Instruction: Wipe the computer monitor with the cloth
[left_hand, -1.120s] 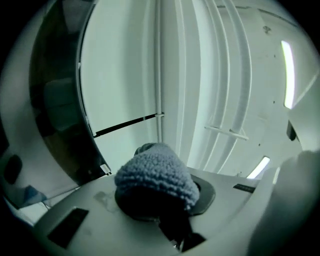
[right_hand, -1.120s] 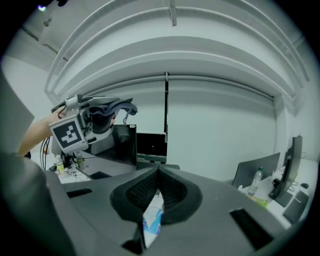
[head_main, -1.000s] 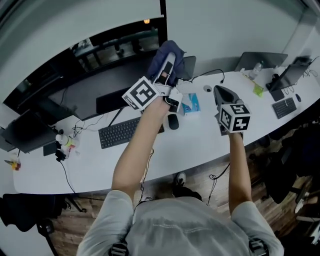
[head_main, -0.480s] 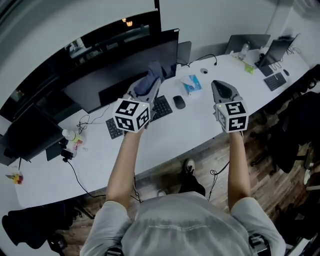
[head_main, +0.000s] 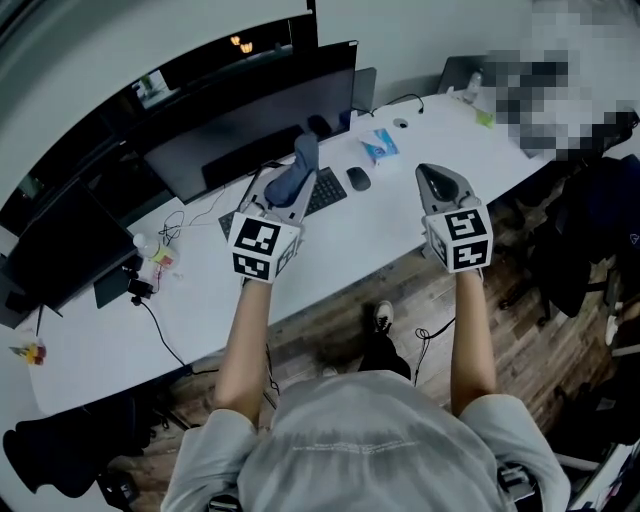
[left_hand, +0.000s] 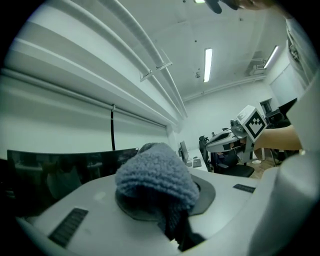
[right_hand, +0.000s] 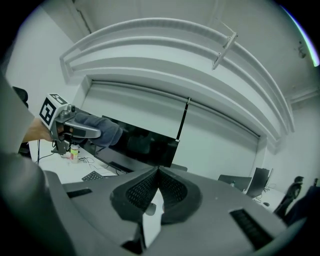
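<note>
Blue-grey cloth (head_main: 301, 160), black monitor (head_main: 250, 125), white desk (head_main: 360, 235), and marker cubes (head_main: 262, 248) patterned in black-and-white squares.

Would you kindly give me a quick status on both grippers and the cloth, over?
Left gripper shut on cloth, held off the monitor. Right gripper shut, empty. Nothing seen between cloth and monitor.

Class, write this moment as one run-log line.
left gripper: shut on cloth | right gripper: shut, empty | cloth: held short of monitor
</note>
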